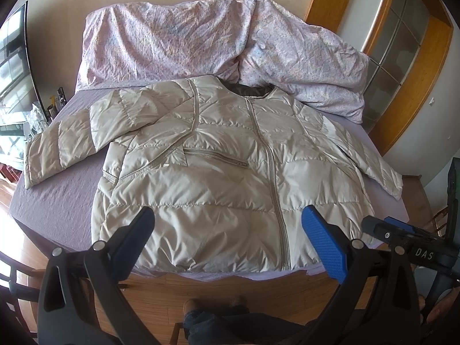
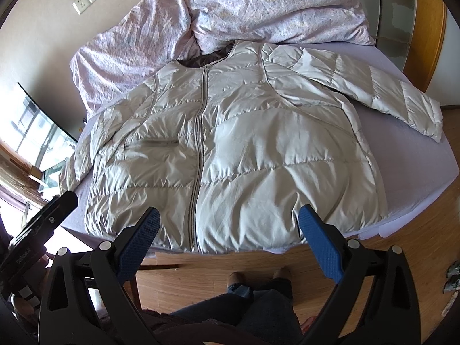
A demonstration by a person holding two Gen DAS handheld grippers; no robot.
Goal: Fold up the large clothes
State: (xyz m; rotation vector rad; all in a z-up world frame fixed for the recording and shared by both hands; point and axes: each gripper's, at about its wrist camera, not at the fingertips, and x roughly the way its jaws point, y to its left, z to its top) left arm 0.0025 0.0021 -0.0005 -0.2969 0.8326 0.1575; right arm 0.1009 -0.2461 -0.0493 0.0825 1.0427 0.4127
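Observation:
A cream quilted puffer jacket (image 1: 224, 172) (image 2: 235, 149) lies flat on the bed, front up and zipped, collar toward the pillows, hem at the near edge. Its left sleeve (image 1: 66, 143) stretches out sideways and the right sleeve (image 2: 373, 92) reaches toward the bed's right side. My left gripper (image 1: 228, 221) hovers open over the hem, holding nothing. My right gripper (image 2: 230, 221) is also open and empty above the hem near the zipper. The right gripper's body (image 1: 408, 241) shows at the right of the left wrist view.
The bed has a lilac sheet (image 1: 57, 195) and two floral pillows (image 1: 178, 37) at the head. A wood floor (image 2: 417, 253) surrounds it. A person's legs and shoes (image 2: 253, 287) stand at the foot. A window (image 1: 14, 66) and a cluttered sill are on the left, a wood-framed glass door (image 1: 402, 37) on the right.

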